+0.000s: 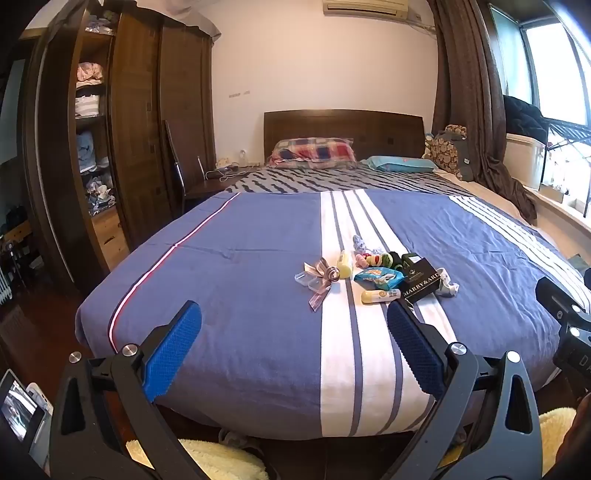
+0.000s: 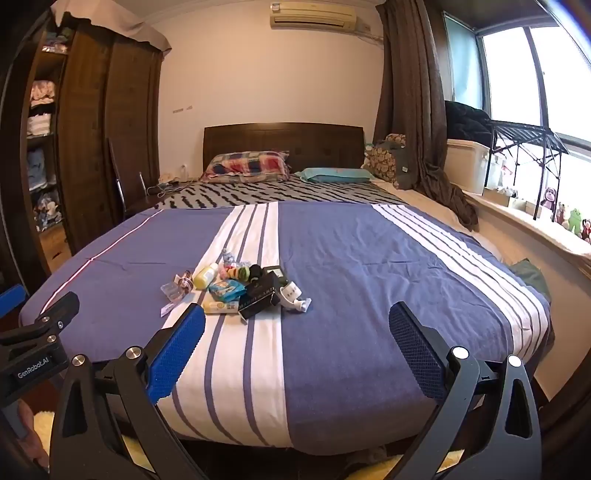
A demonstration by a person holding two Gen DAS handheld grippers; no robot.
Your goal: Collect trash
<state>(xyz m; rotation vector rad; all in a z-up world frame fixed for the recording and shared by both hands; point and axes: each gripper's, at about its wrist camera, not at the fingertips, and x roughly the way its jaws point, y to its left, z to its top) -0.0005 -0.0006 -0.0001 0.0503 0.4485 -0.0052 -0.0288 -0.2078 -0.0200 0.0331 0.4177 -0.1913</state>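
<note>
- Left gripper (image 1: pixel 293 314): jaws released, empty, over the bed's (image 1: pixel 240 280) near edge.
- Right gripper (image 2: pixel 297 315): jaws released, empty.
- Trash pile (image 2: pixel 236 286) lies mid-bed.

definitely someone's bedroom at home. big bed (image 2: pixel 332 258) with a blue striped cover and a dark wood headboard (image 2: pixel 284 142), plaid pillow (image 2: pixel 245 166), tall wooden wardrobe (image 1: pixel 136 122) with folded clothes on open shelves, brown curtains (image 2: pixel 410 92) by a window (image 2: pixel 535 74), and an air conditioner (image 2: pixel 312 14) up on the wall.
</note>
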